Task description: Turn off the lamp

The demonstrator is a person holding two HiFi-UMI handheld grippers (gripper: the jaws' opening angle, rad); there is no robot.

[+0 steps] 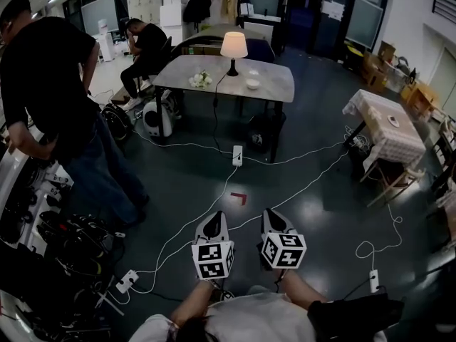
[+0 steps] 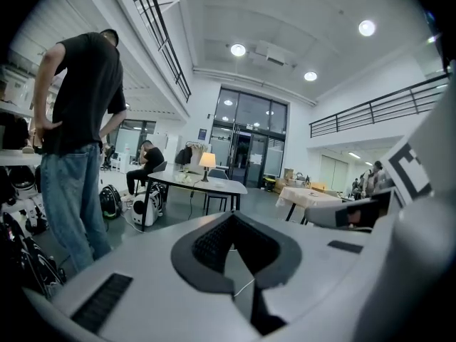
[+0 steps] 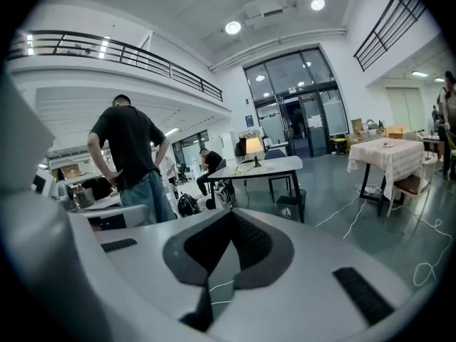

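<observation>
Hard bits first: we can't spot any switch on the lamp (image 1: 234,48), it's just too small from here. Its dark cord (image 1: 215,102) only shows where it drops off the table edge toward the white power strip (image 1: 237,154) on the floor. Our hands are buried behind the marker cubes, and our forearms get cut off at the bottom of the head view. A standing person (image 1: 57,91) in a black tee and jeans blocks a lot of the left side. Another person (image 1: 146,45) sits hunched behind the table.

The lamp is lit, with a glowing cone-ish shade on a thin dark stem. It stands at the far side of the grey rounded table (image 1: 278,87), well apart from us across a glossy dark floor with white cables (image 1: 187,145) snaking over it.

The left gripper (image 1: 212,221) and right gripper (image 1: 275,216) sit side by side, low in front of us. Both are aimed toward the table and tipped a little downward. They have smooth pale-grey shells and ribbed black pads. Both sets of tongs are pinched together with nothing in them.
</observation>
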